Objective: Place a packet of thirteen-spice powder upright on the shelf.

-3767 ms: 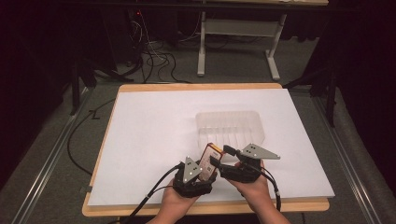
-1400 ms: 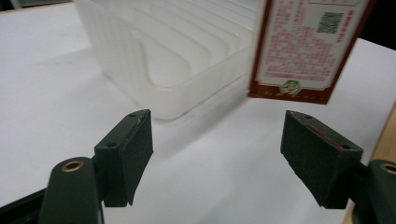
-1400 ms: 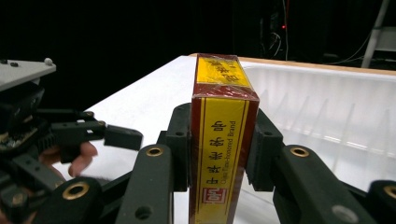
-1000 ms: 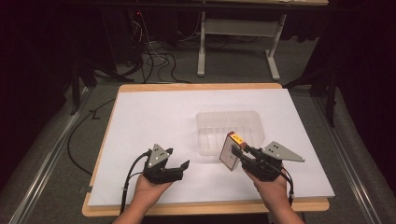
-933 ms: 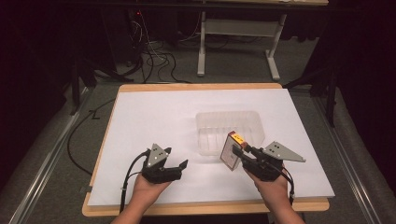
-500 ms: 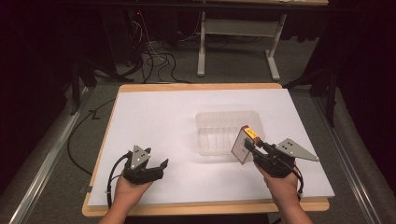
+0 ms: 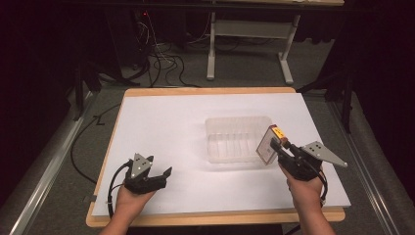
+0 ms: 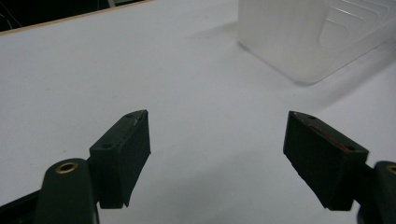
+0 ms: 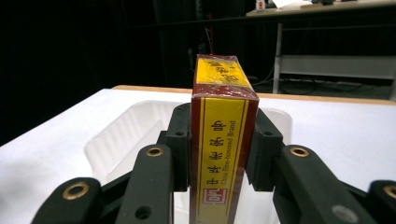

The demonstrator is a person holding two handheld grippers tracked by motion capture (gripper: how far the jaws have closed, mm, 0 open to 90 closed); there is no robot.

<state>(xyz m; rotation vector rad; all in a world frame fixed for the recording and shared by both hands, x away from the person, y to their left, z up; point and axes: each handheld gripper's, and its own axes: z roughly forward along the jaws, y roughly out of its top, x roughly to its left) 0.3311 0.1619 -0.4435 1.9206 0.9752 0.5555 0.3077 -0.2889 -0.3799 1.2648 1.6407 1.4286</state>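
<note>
Here the right gripper (image 7: 278, 147) clamps an upright box (image 7: 269, 144) just beside the tray (image 7: 235, 139), which lies to its left; the left gripper (image 7: 161, 177) stays apart, empty, farther away.

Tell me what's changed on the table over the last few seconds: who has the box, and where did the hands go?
The two grippers, together at the near edge earlier, have parted. The right gripper carried the yellow and red box right and away to the clear plastic tray's right end. The left gripper, jaws apart and empty, moved off left. The tray and the white table surface stayed put.
</note>
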